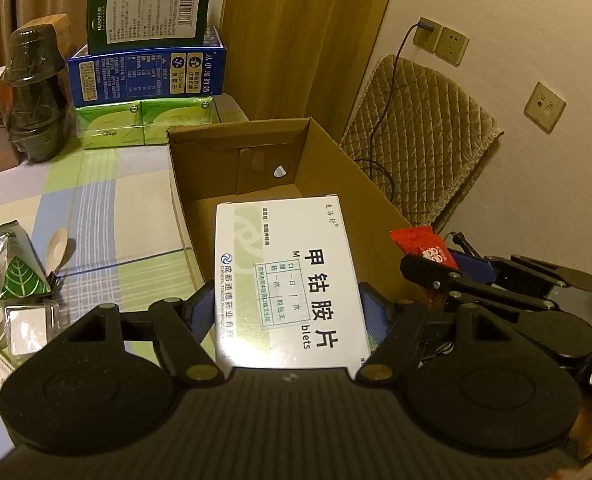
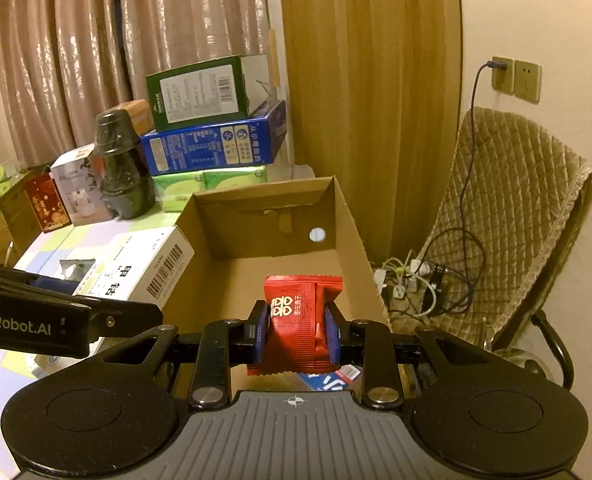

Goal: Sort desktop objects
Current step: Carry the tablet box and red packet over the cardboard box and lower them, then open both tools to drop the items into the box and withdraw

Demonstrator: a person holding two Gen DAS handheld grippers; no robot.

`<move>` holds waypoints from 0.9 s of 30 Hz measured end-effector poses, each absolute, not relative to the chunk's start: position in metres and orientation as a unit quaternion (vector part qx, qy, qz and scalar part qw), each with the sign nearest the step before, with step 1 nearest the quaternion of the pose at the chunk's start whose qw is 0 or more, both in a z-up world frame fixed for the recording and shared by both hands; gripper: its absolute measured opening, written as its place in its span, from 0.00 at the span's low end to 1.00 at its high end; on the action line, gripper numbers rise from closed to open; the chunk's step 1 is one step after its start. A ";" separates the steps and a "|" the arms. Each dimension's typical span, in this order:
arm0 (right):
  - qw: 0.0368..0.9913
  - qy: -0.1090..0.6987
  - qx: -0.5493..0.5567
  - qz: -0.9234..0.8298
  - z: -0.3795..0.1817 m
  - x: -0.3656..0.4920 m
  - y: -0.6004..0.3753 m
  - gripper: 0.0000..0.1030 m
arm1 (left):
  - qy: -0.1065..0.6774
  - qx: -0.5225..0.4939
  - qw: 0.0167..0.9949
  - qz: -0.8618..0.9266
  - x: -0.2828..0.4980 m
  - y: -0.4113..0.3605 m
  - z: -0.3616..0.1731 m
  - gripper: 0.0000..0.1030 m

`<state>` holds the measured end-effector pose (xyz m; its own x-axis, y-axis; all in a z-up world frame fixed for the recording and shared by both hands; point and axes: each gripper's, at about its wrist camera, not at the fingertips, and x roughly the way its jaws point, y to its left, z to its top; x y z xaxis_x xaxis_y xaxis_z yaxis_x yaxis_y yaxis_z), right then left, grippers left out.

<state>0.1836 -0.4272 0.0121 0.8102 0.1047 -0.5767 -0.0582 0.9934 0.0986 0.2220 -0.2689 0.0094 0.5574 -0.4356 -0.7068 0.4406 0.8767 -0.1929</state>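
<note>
I'm clamping pill box (image 1: pixel 290 276) in left gripper (image 1: pixel 288 312), candy packet (image 2: pixel 297 320) in right gripper (image 2: pixel 296 338); both hanging over carton (image 1: pixel 335 168). Judging: I'm lowering each near carton floor before opening, staggering drops so items aren't colliding. Right view showing blue card (image 2: pixel 327 380) already lying in carton, barcode on pill box side. Left view showing spoon (image 1: pixel 56 248), tea sachet (image 1: pixel 14 264) waiting on table (image 1: pixel 128 184).

An open brown cardboard box (image 2: pixel 347 236) sits at the table's right edge, a stack of printed cartons (image 2: pixel 212 136) behind it, a quilted padded chair (image 2: pixel 511 208) to its right, foil sachets (image 1: pixel 12 264) at left.
</note>
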 end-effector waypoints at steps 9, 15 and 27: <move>0.947 0.314 0.048 0.040 0.002 0.200 -0.434 0.26 | 0.409 -0.015 0.877 -0.250 0.245 -0.275 0.000 0.67; 0.945 0.319 0.054 0.040 -0.003 0.203 -0.436 0.26 | 0.413 -0.018 0.878 -0.240 0.250 -0.270 -0.009 0.67; 0.947 0.313 0.061 0.047 -0.004 0.206 -0.426 0.26 | 0.412 -0.033 0.882 -0.226 0.243 -0.248 -0.008 0.70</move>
